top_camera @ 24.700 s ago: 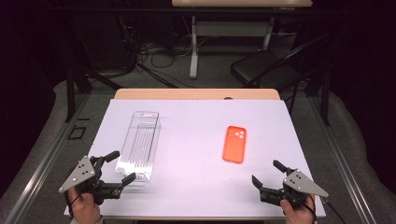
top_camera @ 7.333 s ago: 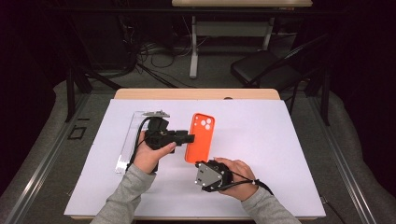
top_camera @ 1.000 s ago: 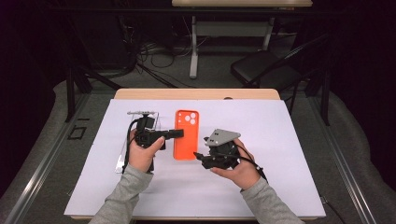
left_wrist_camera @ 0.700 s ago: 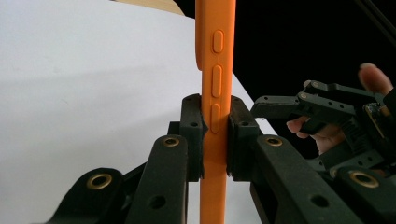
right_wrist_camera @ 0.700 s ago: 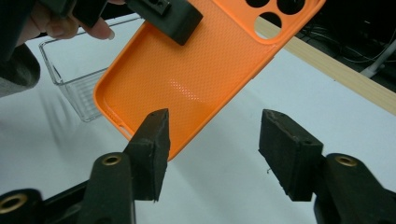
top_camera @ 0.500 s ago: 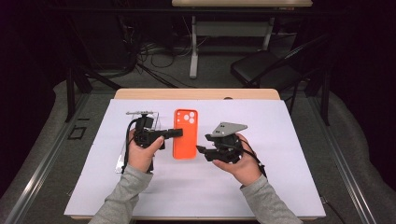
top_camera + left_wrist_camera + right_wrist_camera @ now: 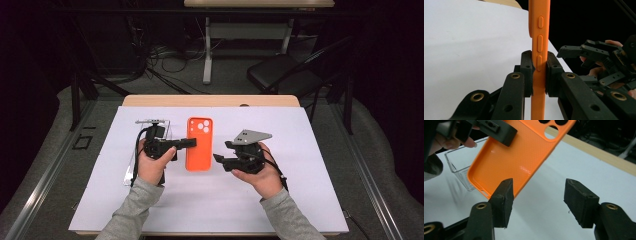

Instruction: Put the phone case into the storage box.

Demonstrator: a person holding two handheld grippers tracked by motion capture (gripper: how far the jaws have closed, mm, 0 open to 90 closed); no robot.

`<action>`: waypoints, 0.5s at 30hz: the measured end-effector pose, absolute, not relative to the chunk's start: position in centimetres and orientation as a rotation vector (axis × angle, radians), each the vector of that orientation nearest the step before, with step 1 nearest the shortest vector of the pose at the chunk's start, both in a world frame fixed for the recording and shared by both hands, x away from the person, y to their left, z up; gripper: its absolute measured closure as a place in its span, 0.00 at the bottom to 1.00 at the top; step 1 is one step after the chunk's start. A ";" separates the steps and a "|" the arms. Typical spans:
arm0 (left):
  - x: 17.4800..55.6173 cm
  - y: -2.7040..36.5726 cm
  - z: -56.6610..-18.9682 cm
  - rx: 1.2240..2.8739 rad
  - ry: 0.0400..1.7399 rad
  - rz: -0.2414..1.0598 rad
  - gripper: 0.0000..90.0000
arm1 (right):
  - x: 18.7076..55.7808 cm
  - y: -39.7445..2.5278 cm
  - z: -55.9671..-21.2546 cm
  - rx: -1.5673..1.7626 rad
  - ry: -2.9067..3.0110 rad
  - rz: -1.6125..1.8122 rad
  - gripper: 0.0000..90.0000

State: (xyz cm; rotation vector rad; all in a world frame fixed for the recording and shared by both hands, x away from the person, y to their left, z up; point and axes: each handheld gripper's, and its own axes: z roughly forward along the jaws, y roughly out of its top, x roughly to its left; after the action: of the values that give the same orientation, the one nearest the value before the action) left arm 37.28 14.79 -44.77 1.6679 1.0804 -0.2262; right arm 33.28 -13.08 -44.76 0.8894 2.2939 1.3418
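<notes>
An orange phone case (image 7: 199,150) hangs above the white table sheet, its camera holes at the far end. My left gripper (image 7: 191,143) is shut on its left edge. In the left gripper view the case (image 7: 538,32) stands edge-on, side buttons showing, clamped between the two pads (image 7: 527,68). My right gripper (image 7: 221,151) is open just right of the case, apart from it. In the right gripper view the case (image 7: 524,152) tilts above the open right gripper (image 7: 541,203), with a left gripper jaw on its upper edge.
A clear plastic box (image 7: 151,123) lies on the white sheet (image 7: 320,165) under the left hand; its corner (image 7: 459,170) shows behind the case. A wooden table edge (image 7: 210,100) runs along the far side. Beyond it are a chair and cables.
My right gripper has moved forward and slightly up, closer to the case's right edge. The left gripper and the case have stayed nearly still.
</notes>
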 end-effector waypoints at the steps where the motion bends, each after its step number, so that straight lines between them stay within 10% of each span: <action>1: 37.2 14.7 -44.8 1.669 1.078 -0.226 0.89 | 33.4 -13.2 -44.9 0.917 2.298 1.340 0.41; 15: 37.0 14.4 -44.8 1.674 1.056 -0.230 0.89 | 34.1 -14.3 -45.6 1.071 2.269 1.439 0.34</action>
State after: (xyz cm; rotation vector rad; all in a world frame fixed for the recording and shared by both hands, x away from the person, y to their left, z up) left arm 37.03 14.41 -44.84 1.6744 1.0565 -0.2305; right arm 34.05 -14.27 -45.61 1.0713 2.2686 1.4388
